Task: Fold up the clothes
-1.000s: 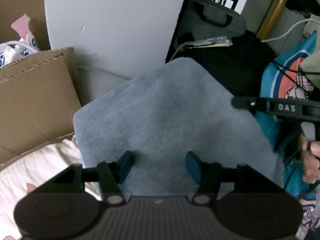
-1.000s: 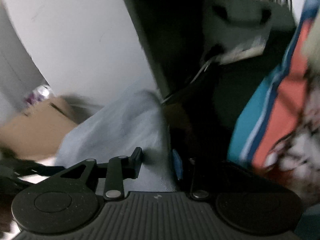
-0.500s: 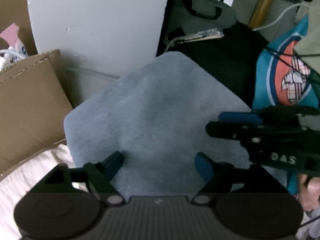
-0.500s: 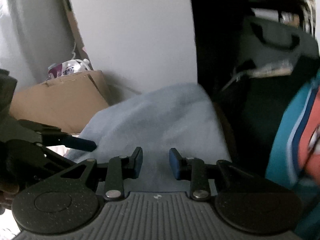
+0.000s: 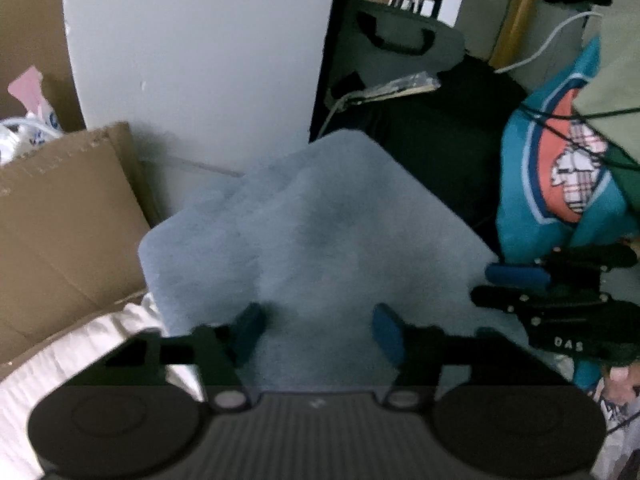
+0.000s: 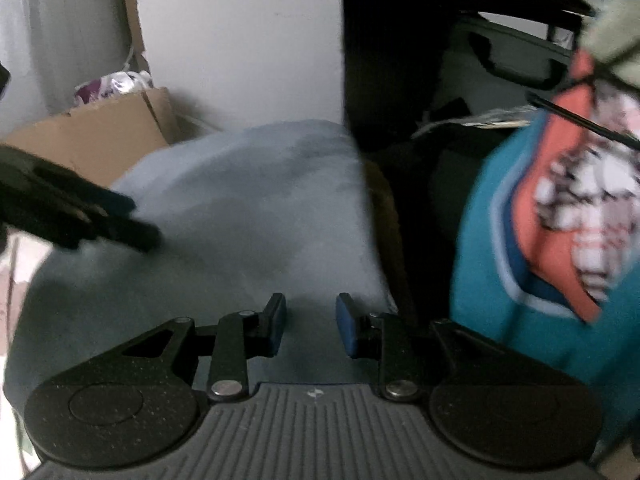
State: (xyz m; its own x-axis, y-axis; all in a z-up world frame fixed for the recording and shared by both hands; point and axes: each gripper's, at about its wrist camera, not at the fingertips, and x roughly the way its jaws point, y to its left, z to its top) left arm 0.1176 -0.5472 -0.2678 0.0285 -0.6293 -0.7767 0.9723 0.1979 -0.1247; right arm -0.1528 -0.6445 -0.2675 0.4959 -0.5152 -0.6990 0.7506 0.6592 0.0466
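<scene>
A pale blue fleecy garment (image 5: 340, 232) lies spread over the middle of the left wrist view, one corner reaching up toward the dark gap beside a white panel (image 5: 200, 60). An upper layer lies folded over a lower one, whose edge shows at centre left. The left gripper (image 5: 316, 330) sits at the lower middle of the frame with the garment's near part directly under and between its blue pads. The jaws are closing, about half apart, and the pads do not press on the cloth; whether their tips touch it I cannot tell.

The right gripper (image 5: 520, 284) enters from the right edge of that view, its tips at the garment's right edge. In the right wrist view the right gripper (image 6: 311, 320) stands low in the frame, jaws parted by a moderate gap, the blue cloth (image 6: 248, 208) lying beyond and beneath them, nothing clamped. The left gripper (image 6: 132, 220) shows blurred at centre left over the cloth.

A cardboard box (image 5: 60, 220) stands at the left, and a teal and orange printed garment (image 5: 560, 184) hangs at the right.
</scene>
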